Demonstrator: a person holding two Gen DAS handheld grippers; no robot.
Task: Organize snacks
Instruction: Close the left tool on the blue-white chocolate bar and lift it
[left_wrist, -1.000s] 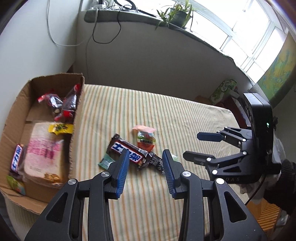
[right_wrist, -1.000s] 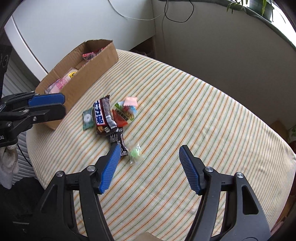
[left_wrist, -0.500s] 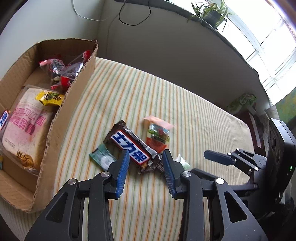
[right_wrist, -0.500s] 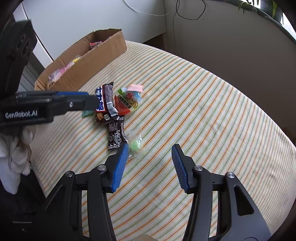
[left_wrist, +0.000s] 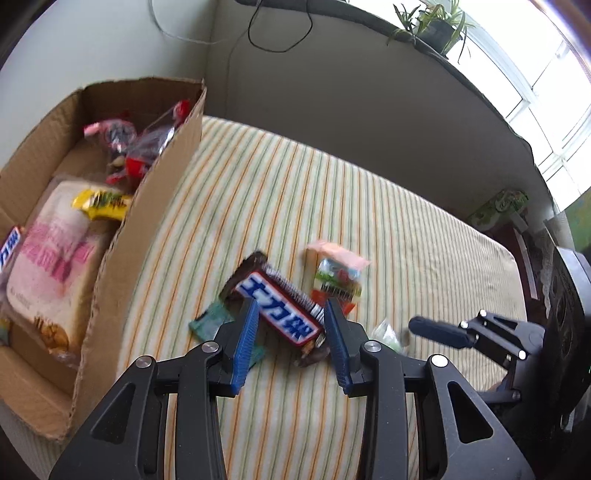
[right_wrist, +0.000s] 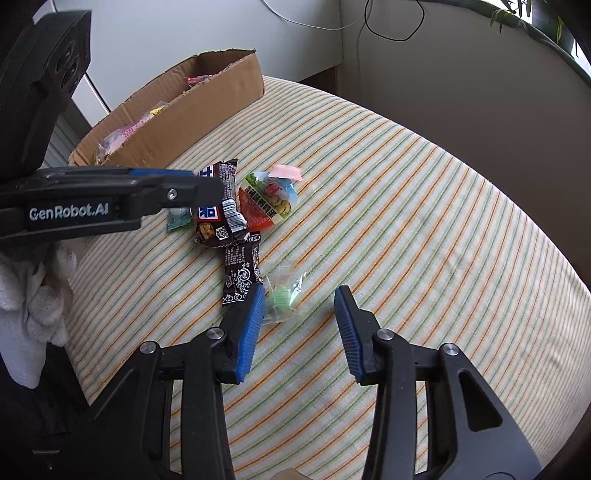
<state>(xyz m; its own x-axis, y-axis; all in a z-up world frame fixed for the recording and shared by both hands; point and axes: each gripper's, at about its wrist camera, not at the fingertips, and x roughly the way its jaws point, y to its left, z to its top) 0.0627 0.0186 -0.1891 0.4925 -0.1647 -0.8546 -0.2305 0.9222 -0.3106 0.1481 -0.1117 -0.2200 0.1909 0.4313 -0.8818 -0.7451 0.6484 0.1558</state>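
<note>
A pile of snacks lies on the striped cloth. A brown and blue chocolate bar (left_wrist: 280, 310) (right_wrist: 216, 210) sits between the fingers of my open left gripper (left_wrist: 290, 321), untouched as far as I can see. Beside it are an orange and clear snack pouch (left_wrist: 338, 280) (right_wrist: 269, 201), a teal packet (left_wrist: 210, 323), a dark wrapper (right_wrist: 242, 275) and a clear bag with a green candy (right_wrist: 282, 295). My open right gripper (right_wrist: 301, 306) hovers over the green candy bag. My left gripper also shows in the right wrist view (right_wrist: 207, 190).
An open cardboard box (left_wrist: 147, 236) (right_wrist: 207, 99) at the left holds a bread bag (left_wrist: 55, 258), a yellow packet (left_wrist: 101, 203) and red wrapped snacks (left_wrist: 136, 147). A wall with cables and a windowsill plant (left_wrist: 432, 22) stand behind the table.
My left gripper has dropped and moved forward so its fingers now straddle the chocolate bar. My right gripper has narrowed and moved in over the green candy bag.
</note>
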